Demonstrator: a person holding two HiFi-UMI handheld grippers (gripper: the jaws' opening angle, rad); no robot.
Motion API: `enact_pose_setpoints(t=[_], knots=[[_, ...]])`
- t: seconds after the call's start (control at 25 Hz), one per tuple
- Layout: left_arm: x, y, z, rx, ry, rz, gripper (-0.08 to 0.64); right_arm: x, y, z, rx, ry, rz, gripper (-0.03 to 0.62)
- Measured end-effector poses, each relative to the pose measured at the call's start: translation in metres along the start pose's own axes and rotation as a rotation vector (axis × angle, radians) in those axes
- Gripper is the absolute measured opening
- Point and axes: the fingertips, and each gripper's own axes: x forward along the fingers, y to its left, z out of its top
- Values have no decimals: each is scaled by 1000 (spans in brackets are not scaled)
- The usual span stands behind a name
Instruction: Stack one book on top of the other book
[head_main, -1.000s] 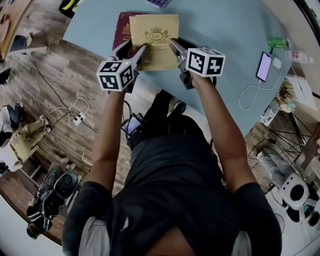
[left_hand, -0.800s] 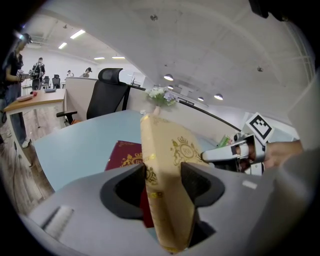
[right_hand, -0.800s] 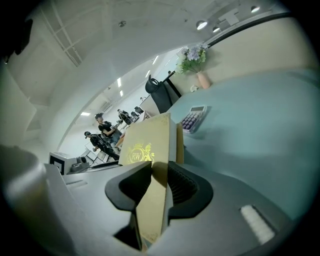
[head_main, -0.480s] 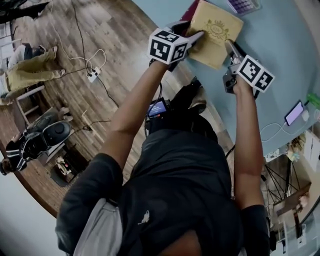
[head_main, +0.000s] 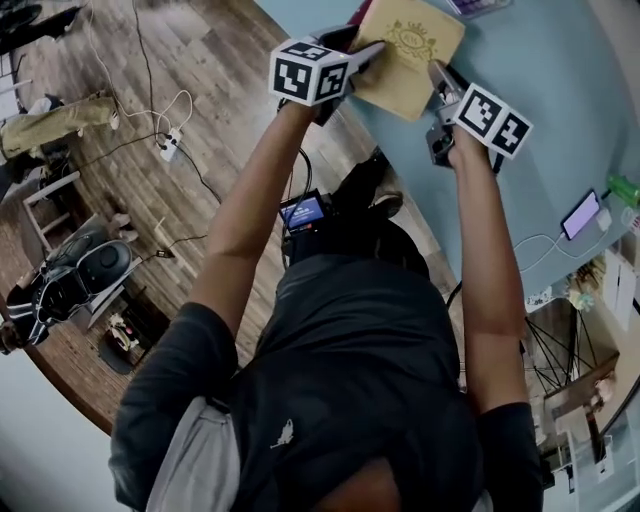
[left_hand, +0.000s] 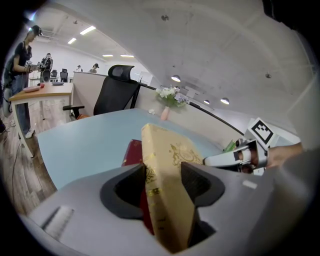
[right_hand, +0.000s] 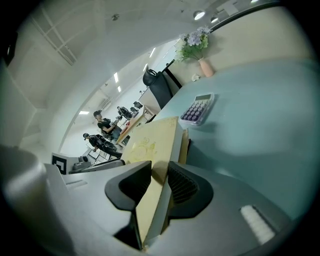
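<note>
Tan book (head_main: 408, 55) held at 12 o'clock above table (head_main: 545, 110). 2 opposite edges clamped to keep cover level: left gripper (head_main: 366, 52) pinched on 9 o'clock edge, right gripper (head_main: 437, 74) on 4 o'clock edge. Red book (left_hand: 133, 152) partly covered beneath, at 11 o'clock. Squaring before release judged needed.

Wood floor (head_main: 110, 175), blue table (head_main: 570, 60), black office chair (left_hand: 117, 92).

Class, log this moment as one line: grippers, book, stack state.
left gripper: shut on tan book | right gripper: shut on tan book | tan book: over red book, contact unclear | stack: not released
</note>
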Motion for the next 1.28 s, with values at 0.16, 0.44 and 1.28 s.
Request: enact_pose_setpoints(t=[0.16, 0.44, 1.28], knots=[[-2, 7, 5, 7, -2, 6, 278, 6, 4, 1, 0, 9, 4, 104], [-2, 19, 7, -2, -2, 9, 278, 14, 8, -1, 7, 28, 5, 104], [10, 41, 19, 144, 62, 78, 247, 24, 14, 4, -75, 65, -7, 106]])
